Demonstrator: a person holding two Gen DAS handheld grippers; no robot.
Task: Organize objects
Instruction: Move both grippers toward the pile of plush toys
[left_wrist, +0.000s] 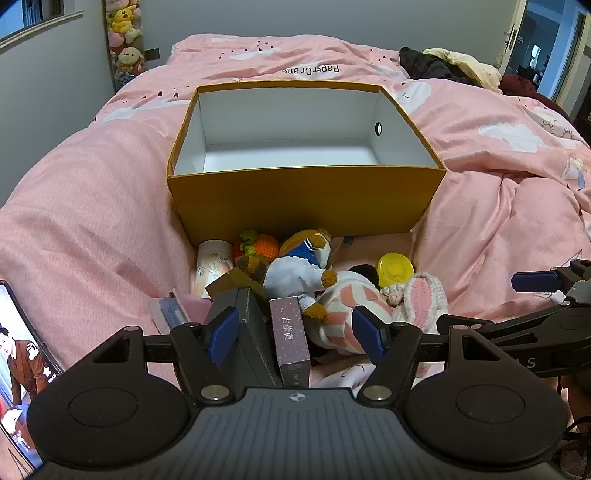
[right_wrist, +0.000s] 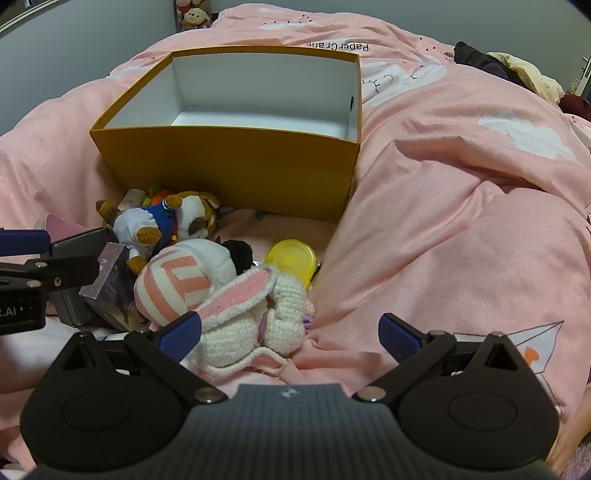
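Observation:
An open yellow box (left_wrist: 295, 199) (right_wrist: 236, 166) with a white, empty inside stands on the pink bed. In front of it lies a pile: a brown-and-white plush dog (left_wrist: 295, 269) (right_wrist: 173, 221), a pink-striped plush (left_wrist: 347, 306) (right_wrist: 177, 284), a crocheted white bunny (left_wrist: 421, 299) (right_wrist: 251, 325), a yellow round lid (left_wrist: 394, 268) (right_wrist: 291, 258), a purple card box (left_wrist: 290, 339) (right_wrist: 110, 284), a dark box (left_wrist: 251, 328), an orange crochet fruit (left_wrist: 264, 247) and a white cup (left_wrist: 212, 266). My left gripper (left_wrist: 295, 336) is open over the boxes. My right gripper (right_wrist: 290, 336) is open at the bunny.
A phone (left_wrist: 22, 369) with a lit screen lies at the left edge. Dark and cream clothes (left_wrist: 443, 66) lie at the bed's far right. Plush toys (left_wrist: 125, 40) hang on the far wall. The pink duvet (right_wrist: 461, 221) bulges high on the right.

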